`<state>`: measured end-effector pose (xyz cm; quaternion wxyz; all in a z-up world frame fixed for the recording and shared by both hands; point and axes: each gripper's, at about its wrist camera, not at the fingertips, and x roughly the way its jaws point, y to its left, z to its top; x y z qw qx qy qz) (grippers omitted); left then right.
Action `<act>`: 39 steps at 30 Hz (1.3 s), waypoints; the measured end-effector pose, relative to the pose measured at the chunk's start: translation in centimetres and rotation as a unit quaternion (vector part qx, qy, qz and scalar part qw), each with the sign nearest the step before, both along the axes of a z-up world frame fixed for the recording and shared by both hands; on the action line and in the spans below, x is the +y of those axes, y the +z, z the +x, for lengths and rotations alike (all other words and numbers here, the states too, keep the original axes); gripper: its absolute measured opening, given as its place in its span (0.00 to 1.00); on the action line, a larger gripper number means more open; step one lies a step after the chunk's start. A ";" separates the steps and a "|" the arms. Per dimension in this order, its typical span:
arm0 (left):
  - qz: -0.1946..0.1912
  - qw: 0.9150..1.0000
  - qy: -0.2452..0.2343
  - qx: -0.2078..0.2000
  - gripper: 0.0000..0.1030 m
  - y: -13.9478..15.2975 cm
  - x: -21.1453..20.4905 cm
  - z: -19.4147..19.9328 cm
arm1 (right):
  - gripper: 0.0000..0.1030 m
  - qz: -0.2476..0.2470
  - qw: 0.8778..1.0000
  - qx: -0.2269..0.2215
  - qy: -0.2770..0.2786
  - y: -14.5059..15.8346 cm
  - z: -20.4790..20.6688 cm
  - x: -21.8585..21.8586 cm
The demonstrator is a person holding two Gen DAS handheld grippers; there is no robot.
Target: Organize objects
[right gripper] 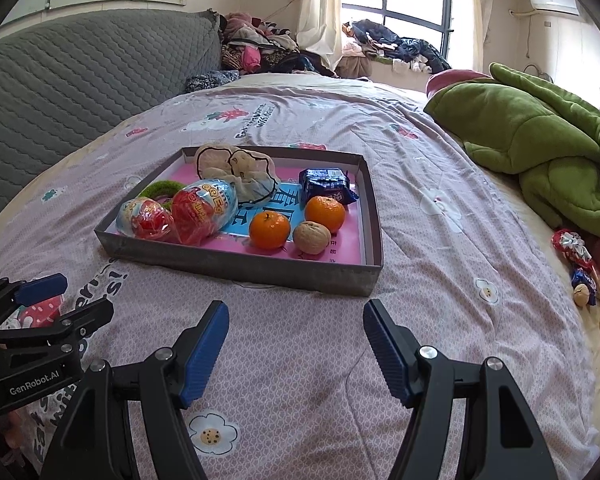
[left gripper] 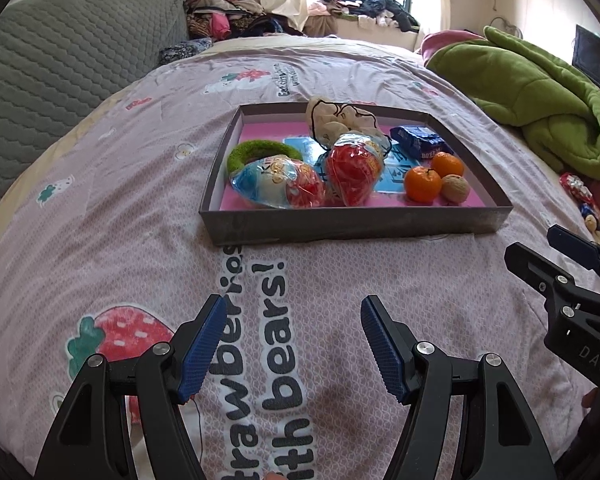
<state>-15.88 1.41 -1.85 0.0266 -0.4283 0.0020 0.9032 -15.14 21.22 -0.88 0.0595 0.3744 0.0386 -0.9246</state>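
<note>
A shallow grey box with a pink floor lies on the bed. In it are two foil-wrapped toy eggs, two oranges, a walnut, a blue snack packet, a green ring and a cream cloth pouch. My left gripper is open and empty, short of the box. My right gripper is open and empty, also short of the box.
The bed has a pink strawberry-print sheet. A green blanket lies at the right. Small wrapped sweets lie at the right edge. A grey quilted headboard stands at the left.
</note>
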 end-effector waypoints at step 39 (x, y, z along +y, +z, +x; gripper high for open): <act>0.008 0.996 -0.004 0.086 0.69 0.1 -0.4 6.8 | 0.67 -0.035 0.994 0.101 -0.023 -0.6 8.6 0.9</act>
